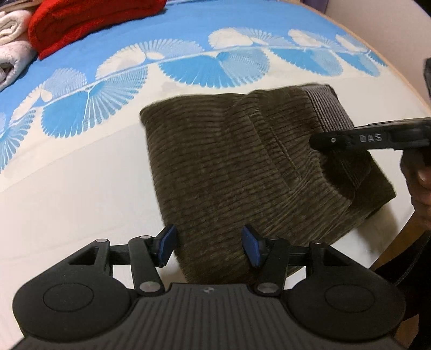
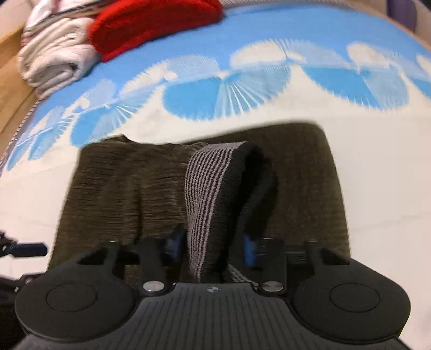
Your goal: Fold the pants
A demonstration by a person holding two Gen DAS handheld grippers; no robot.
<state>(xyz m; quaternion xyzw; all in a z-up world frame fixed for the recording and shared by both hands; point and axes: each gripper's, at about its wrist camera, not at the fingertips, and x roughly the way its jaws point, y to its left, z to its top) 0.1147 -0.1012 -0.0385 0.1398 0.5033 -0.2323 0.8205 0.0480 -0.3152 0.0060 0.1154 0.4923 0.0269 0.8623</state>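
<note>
Left wrist camera looked across a bedspread (image 1: 80,188), white near the gripper and blue with white fan shapes farther off, where the olive-brown corduroy pants (image 1: 229,161) lay folded into a thick block. The left gripper (image 1: 208,246) had its blue-padded jaws spread apart, straddling the near edge of the pants without pinching them. From the right side, the right gripper (image 1: 317,141) reached in over the fabric just below the striped elastic waistband (image 1: 326,107); its jaws could not be made out from that angle. A folded red garment (image 1: 89,18) and rolled pale towels (image 1: 13,40) sat well apart at the far left.

Right wrist camera, somewhat blurred, showed the right gripper (image 2: 210,246) with jaws apart and the grey-and-black striped waistband (image 2: 210,193) running up between them, seemingly not clamped. The pants (image 2: 121,188) spread to both sides on the bedspread (image 2: 377,175), with the red garment (image 2: 150,24) and towels (image 2: 51,56) beyond.
</note>
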